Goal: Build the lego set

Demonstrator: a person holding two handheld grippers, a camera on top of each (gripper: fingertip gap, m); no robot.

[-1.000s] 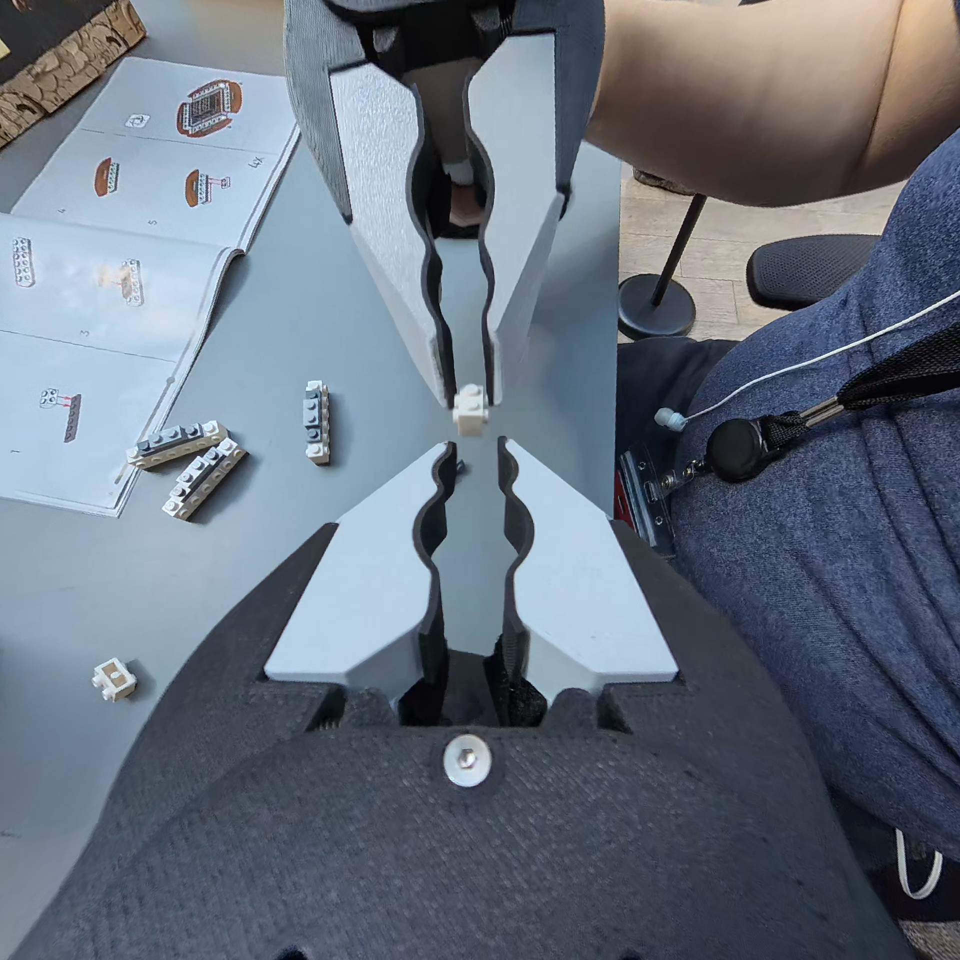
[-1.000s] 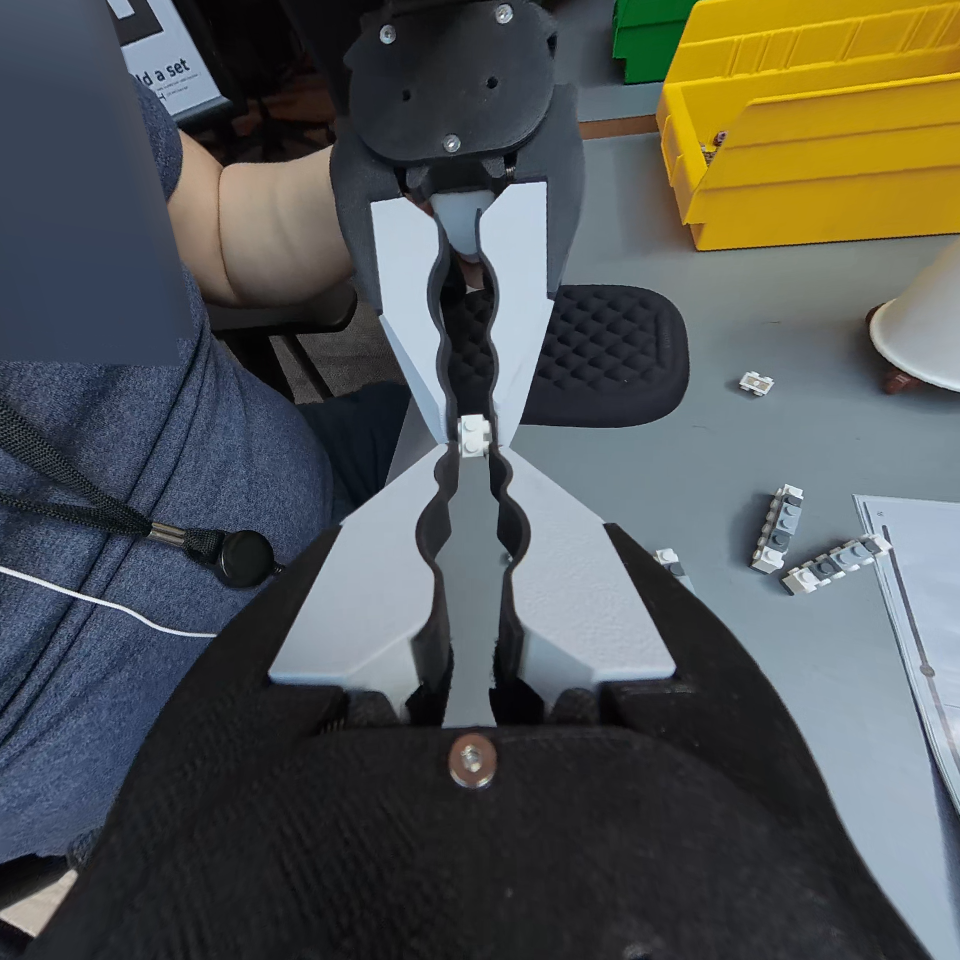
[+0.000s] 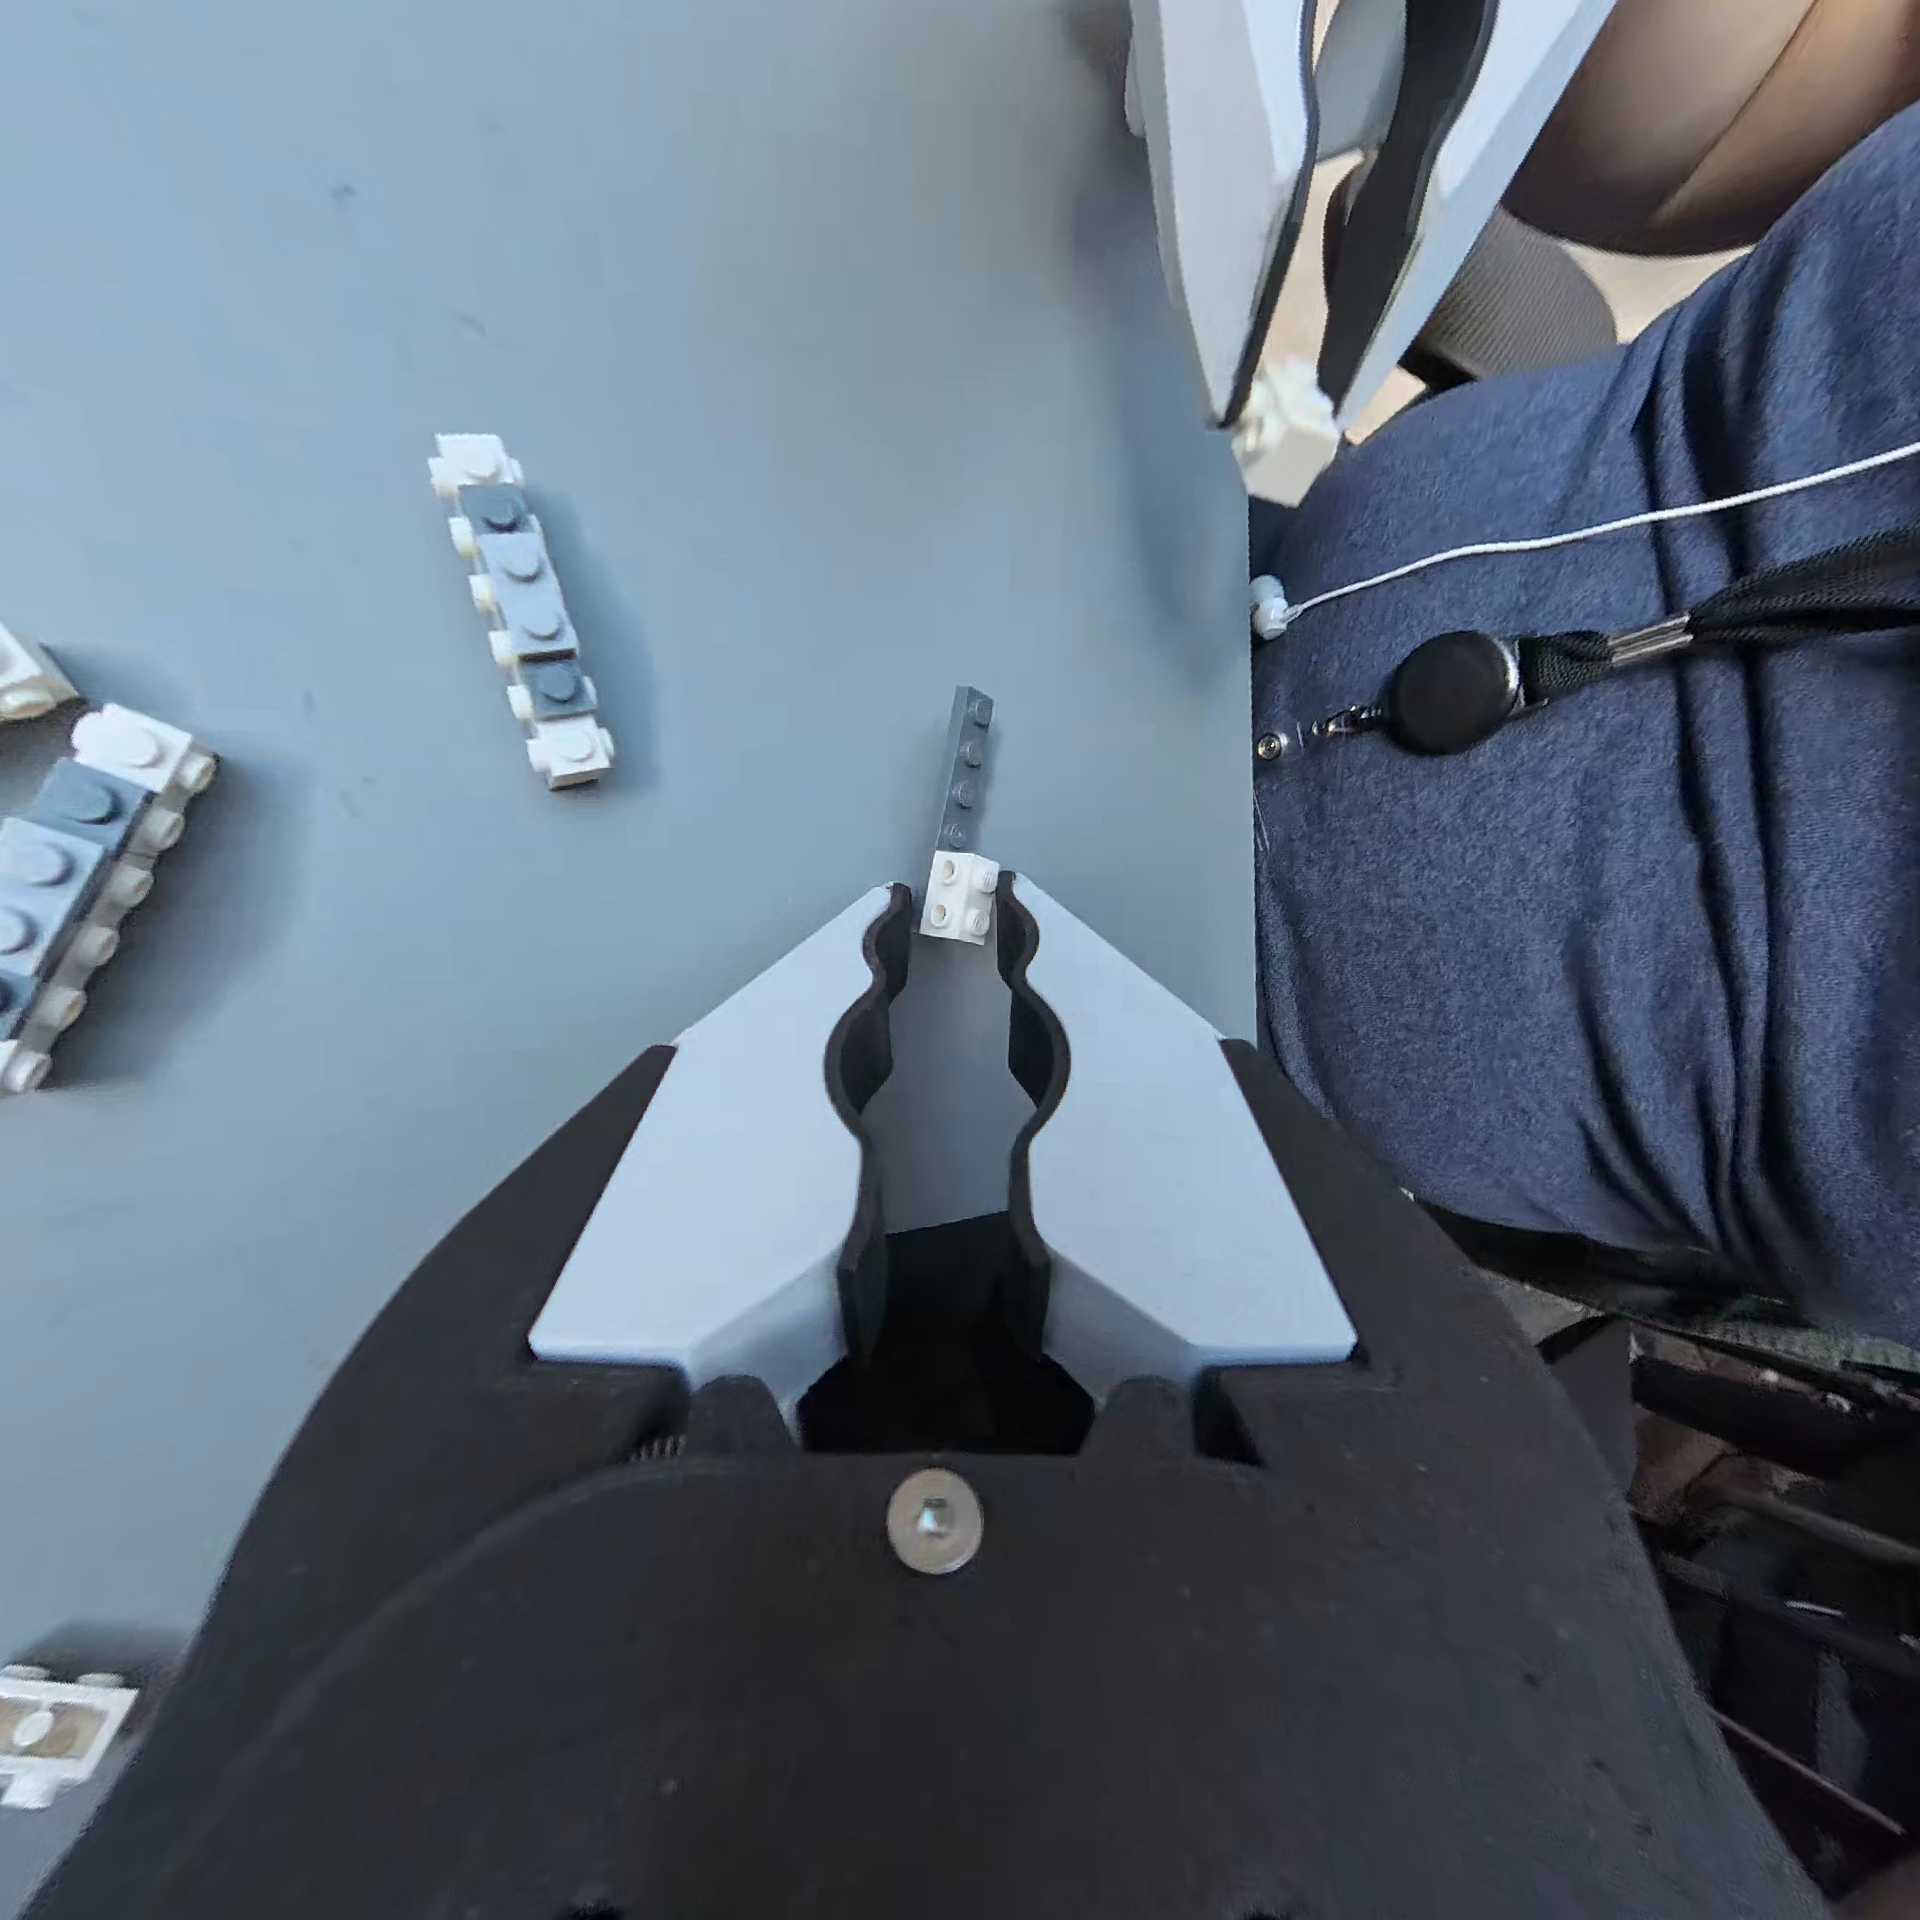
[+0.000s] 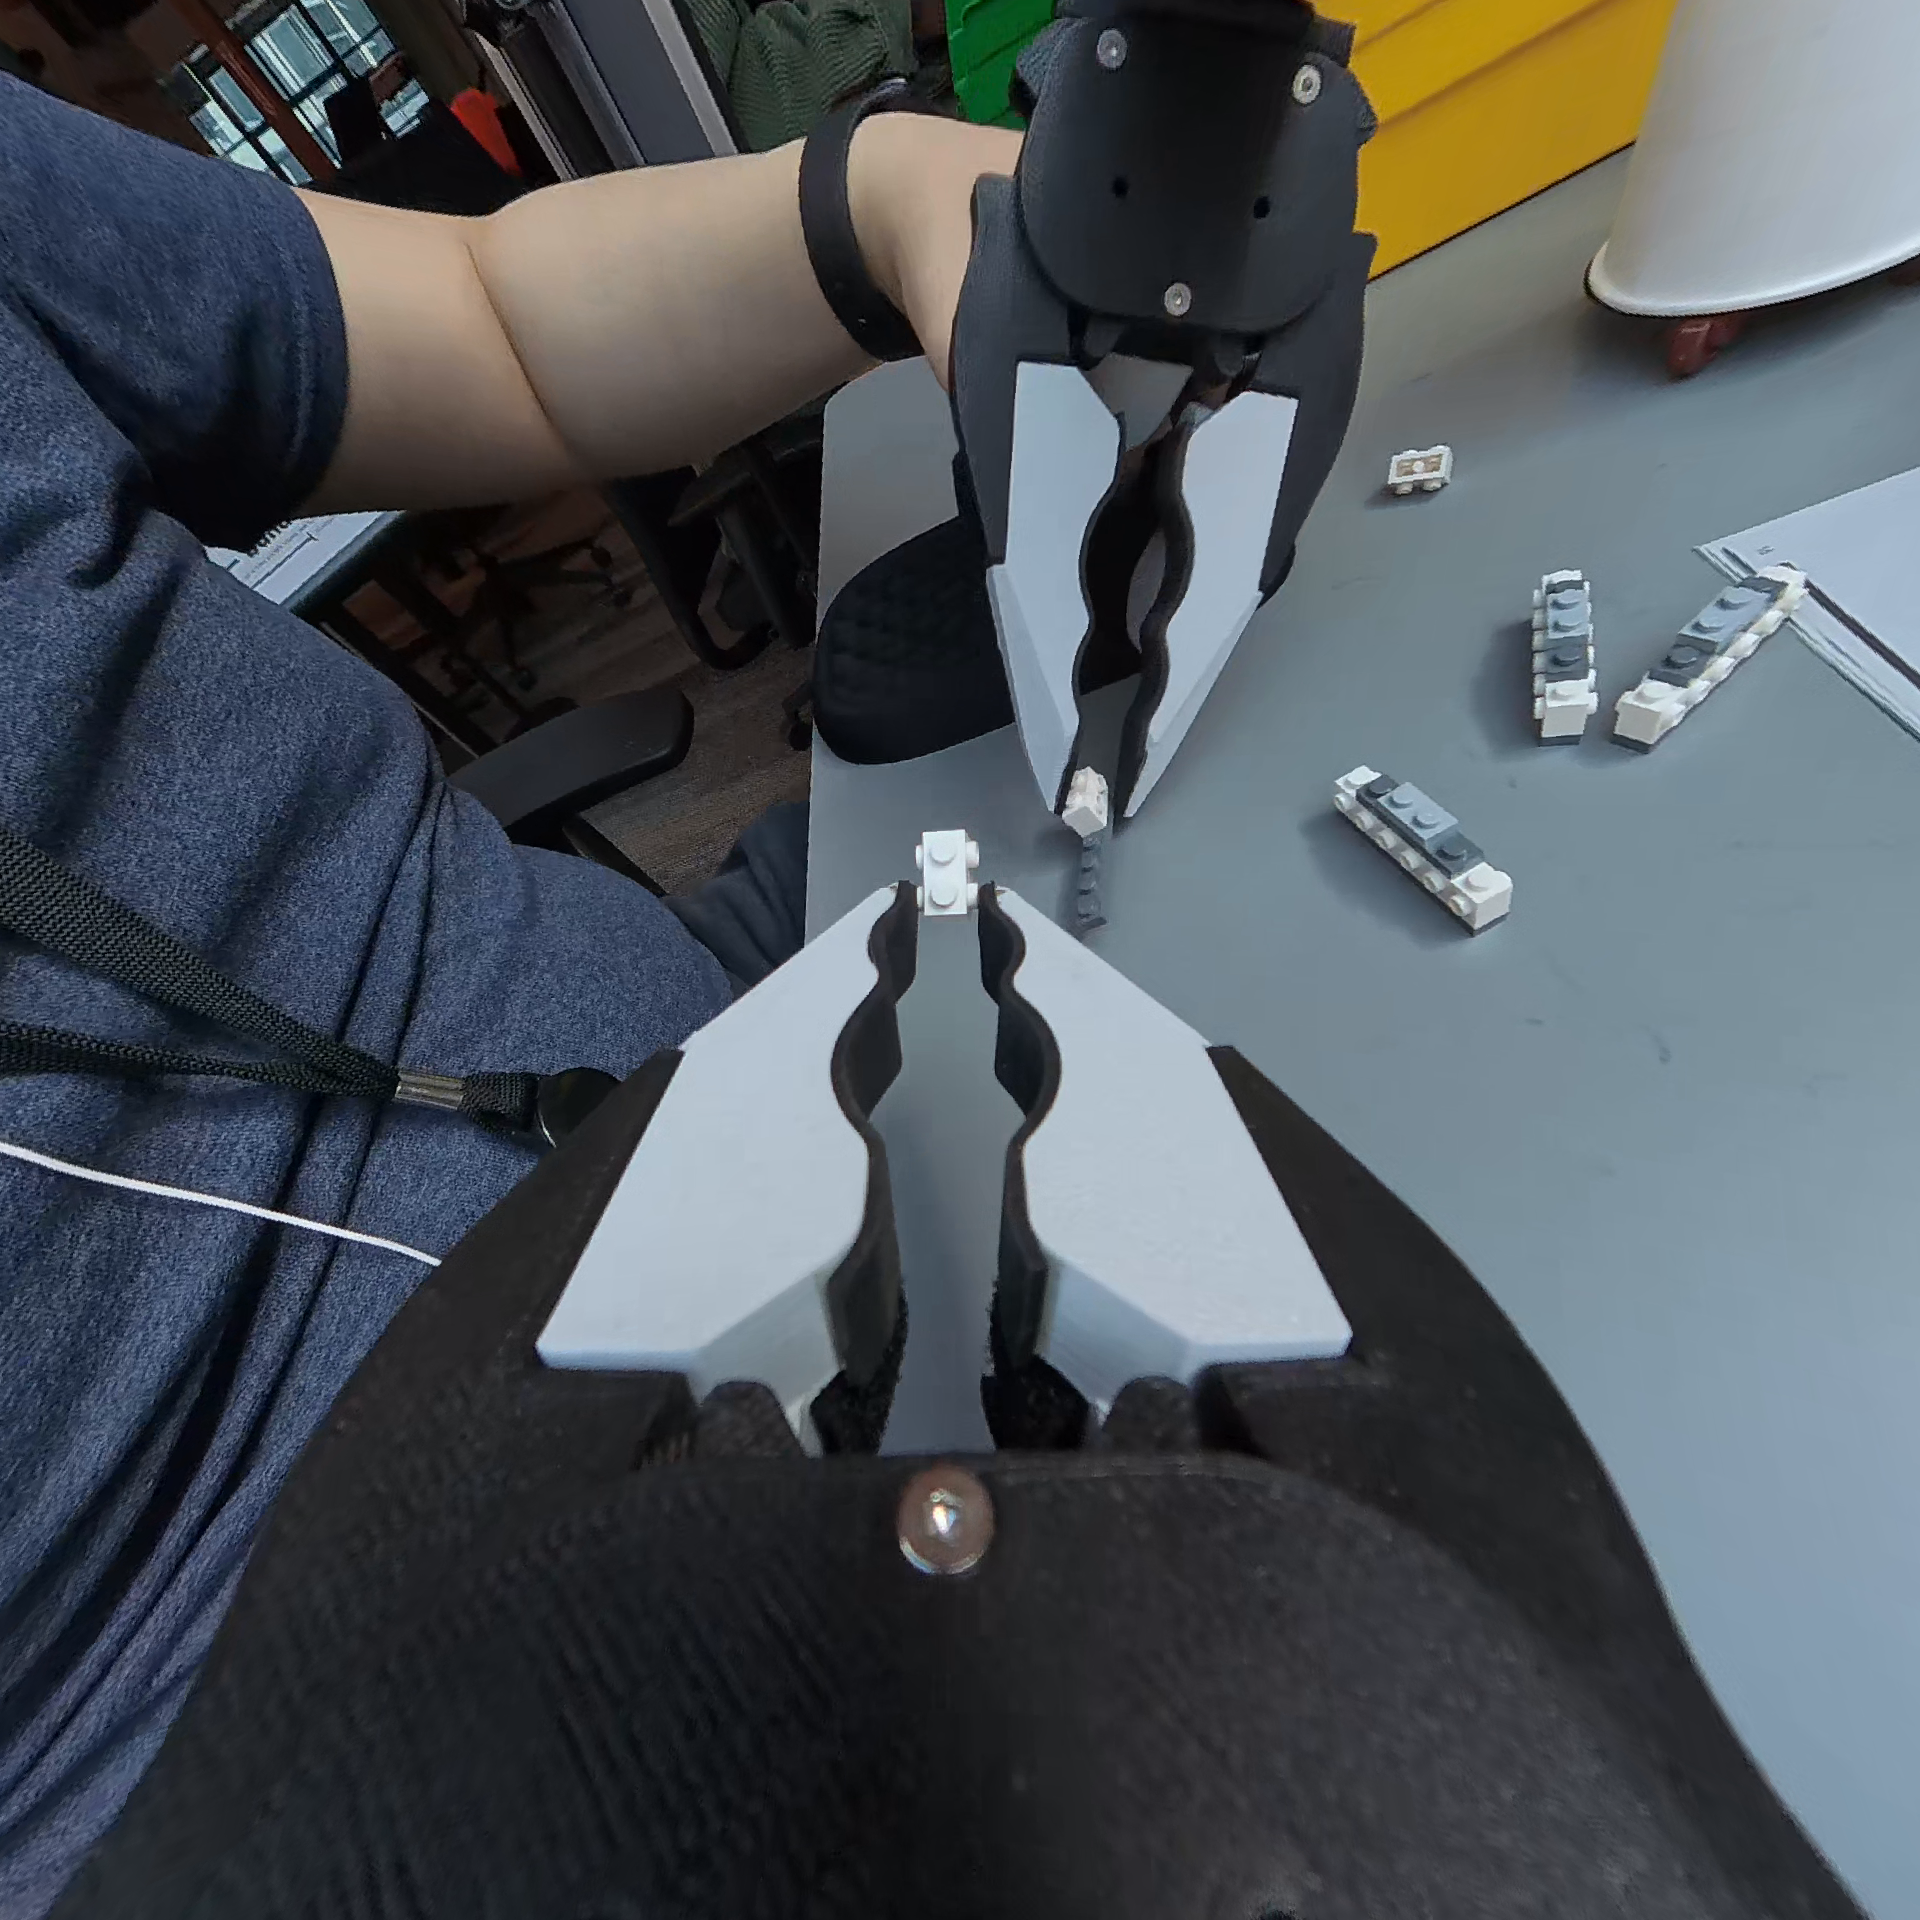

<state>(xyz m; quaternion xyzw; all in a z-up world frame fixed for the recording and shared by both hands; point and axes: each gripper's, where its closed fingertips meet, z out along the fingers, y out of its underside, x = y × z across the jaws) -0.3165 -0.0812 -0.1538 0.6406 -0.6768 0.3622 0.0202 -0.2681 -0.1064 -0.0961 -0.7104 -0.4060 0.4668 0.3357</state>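
My left gripper (image 3: 954,894) is shut on a small white brick (image 3: 958,896), held down at the near end of a thin dark grey plate (image 3: 966,769) that lies on the grey table (image 3: 727,312) near its edge. In the right wrist view the left gripper (image 4: 1091,810) points down with that brick (image 4: 1084,802) over the plate (image 4: 1089,883). My right gripper (image 4: 948,896) is shut on another white brick (image 4: 948,881), held in the air just left of the plate. It also shows in the left wrist view (image 3: 1288,416), top right.
Three grey-and-white brick strips lie on the table (image 4: 1423,847) (image 4: 1564,655) (image 4: 1704,655), with a loose white piece (image 4: 1418,470) behind. An instruction booklet (image 4: 1870,582), yellow bins (image 4: 1507,135) and a white cone-shaped object (image 4: 1787,156) stand at the right. The person's lap borders the table edge. It is some 15 cm from my left tips to the loose white piece (image 4: 1418,470).
The grippers were tip to tip in the air at a white brick. Now they are apart: the left has dropped to the table with a white brick, and the right still holds one.
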